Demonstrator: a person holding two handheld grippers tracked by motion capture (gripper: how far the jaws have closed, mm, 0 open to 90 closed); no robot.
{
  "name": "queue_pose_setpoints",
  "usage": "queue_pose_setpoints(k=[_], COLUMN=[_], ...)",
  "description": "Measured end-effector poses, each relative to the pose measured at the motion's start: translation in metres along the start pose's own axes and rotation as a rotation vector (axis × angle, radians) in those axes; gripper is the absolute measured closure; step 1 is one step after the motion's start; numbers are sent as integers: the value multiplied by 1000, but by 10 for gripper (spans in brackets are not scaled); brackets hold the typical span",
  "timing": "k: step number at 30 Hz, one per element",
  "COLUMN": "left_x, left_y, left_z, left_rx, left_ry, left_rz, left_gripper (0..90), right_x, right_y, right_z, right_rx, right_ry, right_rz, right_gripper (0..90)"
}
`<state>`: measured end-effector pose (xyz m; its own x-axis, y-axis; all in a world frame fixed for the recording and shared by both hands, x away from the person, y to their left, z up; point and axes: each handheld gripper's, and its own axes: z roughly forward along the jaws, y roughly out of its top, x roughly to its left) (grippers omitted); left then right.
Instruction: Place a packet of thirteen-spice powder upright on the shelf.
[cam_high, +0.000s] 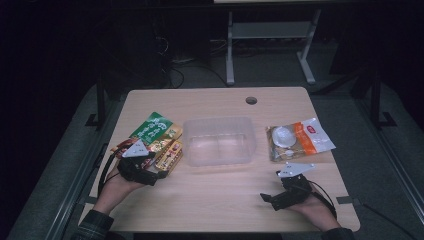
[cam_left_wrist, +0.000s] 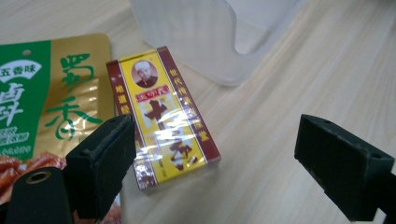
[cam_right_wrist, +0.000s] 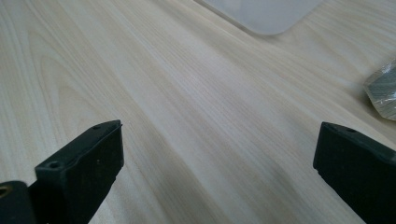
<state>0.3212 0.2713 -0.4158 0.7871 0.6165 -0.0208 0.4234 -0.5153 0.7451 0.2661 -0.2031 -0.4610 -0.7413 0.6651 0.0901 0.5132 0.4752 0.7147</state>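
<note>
My left hand-held gripper (cam_left_wrist: 210, 163) gapes wide, holding nothing, with the box (cam_left_wrist: 162, 116) just ahead by its left jaw, long axis running away toward the tub (cam_left_wrist: 210, 42). It probably touches the green pouch (cam_left_wrist: 42, 93). My right hand-held gripper (cam_high: 280, 196) idles open over bare tabletop (cam_right_wrist: 187, 93), farther off.

In the left gripper view the left claw's (cam_left_wrist: 212, 163) near jaw covers the lower left corner of the box (cam_left_wrist: 163, 116), and the green pouch (cam_left_wrist: 42, 93) runs off the left edge. The tub (cam_left_wrist: 205, 37) is cut by the top edge. From the high view, print on the white packet (cam_high: 300, 140) is too small to read. In the right gripper view that packet (cam_right_wrist: 384, 93) is a blurred sliver at the right edge.
</note>
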Motion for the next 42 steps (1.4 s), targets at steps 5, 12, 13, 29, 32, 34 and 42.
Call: queue_pose_setpoints(k=[5,12,13,29,32,34,42], left_x=[4,9,10,24,27,28,24], left_y=[8,17,17,22,20,20,16], left_z=[8,20,22,54,58,60,68], left_rx=[6,19,23,101,118,120,180], left_ry=[15,37,36,108,117,122,125], left_rz=[3,-7,-11,-21,-29,-46,-61], left_gripper=[117,113,113,113,116,118,126], right_x=[1,0,1,1,1,1,0], right_y=[0,1,1,0,0,0,-1], right_z=[0,0,0,0,0,0,0], right_rx=[2,1,0,15,12,11,8], right_ry=[3,-4,-3,-2,-1,-2,-2], right_rz=[2,-10,-10,-15,-11,-10,-11], right_gripper=[13,13,13,15,15,15,16])
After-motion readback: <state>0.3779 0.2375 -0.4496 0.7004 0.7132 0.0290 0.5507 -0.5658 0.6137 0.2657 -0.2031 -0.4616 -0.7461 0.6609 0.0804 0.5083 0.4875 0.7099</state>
